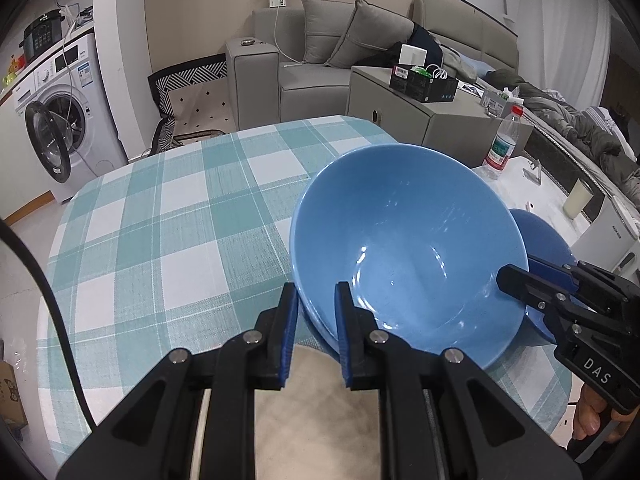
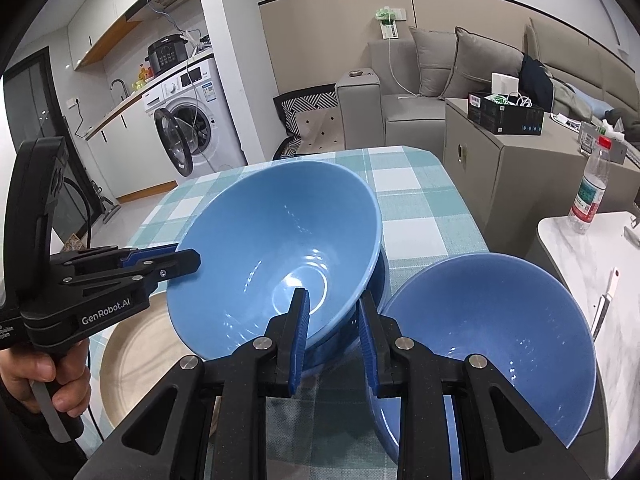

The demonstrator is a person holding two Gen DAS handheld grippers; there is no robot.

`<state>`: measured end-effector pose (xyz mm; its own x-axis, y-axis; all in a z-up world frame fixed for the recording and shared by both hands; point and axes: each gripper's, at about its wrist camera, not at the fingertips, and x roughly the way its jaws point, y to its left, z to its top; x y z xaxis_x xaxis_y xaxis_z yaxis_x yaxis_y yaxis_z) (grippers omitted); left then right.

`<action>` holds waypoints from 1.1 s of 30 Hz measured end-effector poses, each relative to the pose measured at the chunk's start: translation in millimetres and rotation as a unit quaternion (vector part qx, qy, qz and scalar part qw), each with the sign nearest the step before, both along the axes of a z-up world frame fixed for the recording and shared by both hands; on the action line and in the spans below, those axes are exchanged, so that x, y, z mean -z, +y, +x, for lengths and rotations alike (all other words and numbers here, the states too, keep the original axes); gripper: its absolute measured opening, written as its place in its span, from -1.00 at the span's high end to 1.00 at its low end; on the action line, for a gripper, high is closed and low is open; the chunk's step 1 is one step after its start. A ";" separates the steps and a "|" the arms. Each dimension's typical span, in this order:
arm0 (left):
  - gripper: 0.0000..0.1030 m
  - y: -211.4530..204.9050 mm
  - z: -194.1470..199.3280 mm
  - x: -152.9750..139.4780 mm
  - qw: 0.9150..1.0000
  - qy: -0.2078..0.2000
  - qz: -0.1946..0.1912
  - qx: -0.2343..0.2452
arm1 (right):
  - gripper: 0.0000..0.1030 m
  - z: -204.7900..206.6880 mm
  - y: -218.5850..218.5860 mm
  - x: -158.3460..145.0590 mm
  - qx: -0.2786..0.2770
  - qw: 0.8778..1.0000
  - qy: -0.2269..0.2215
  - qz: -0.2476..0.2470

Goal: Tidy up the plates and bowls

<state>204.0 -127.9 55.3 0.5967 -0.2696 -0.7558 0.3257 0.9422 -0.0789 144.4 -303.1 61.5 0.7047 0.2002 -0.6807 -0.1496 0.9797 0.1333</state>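
A large blue bowl (image 1: 408, 248) is held tilted above the checked tablecloth (image 1: 160, 220). My left gripper (image 1: 316, 332) is shut on its near rim; it shows from the side in the right wrist view (image 2: 176, 260). My right gripper (image 2: 332, 332) straddles the bowl's (image 2: 280, 256) right rim with its jaws apart around the wall; it shows in the left wrist view (image 1: 532, 280). A second blue bowl (image 2: 492, 344) sits just right of it, partly hidden in the left wrist view (image 1: 544, 240). A beige plate (image 2: 136, 356) lies below the held bowl.
A water bottle (image 2: 592, 188) and a cup (image 1: 578, 198) stand on a white marble table (image 2: 580, 256) to the right. A grey cabinet (image 2: 500, 168) is behind the table, a sofa (image 1: 312, 64) beyond, a washing machine (image 1: 60, 112) at the far left.
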 end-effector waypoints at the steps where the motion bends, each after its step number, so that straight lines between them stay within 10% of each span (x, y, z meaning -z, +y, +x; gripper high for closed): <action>1: 0.70 -0.5 0.0 1.1 1.000 0.001 0.001 0.000 | 0.53 -0.1 0.0 1.0 0.000 1.000 0.000 -0.001; 33: 0.56 -4.4 4.1 17.5 1.000 0.012 0.016 0.005 | 0.33 1.8 12.9 16.8 -0.008 0.998 -0.007 -0.059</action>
<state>208.1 -132.3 37.9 0.5760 -0.2511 -0.7780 0.3335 0.9410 -0.0569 146.2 -290.2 44.8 0.7114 0.1299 -0.6907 -0.1658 0.9861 0.0147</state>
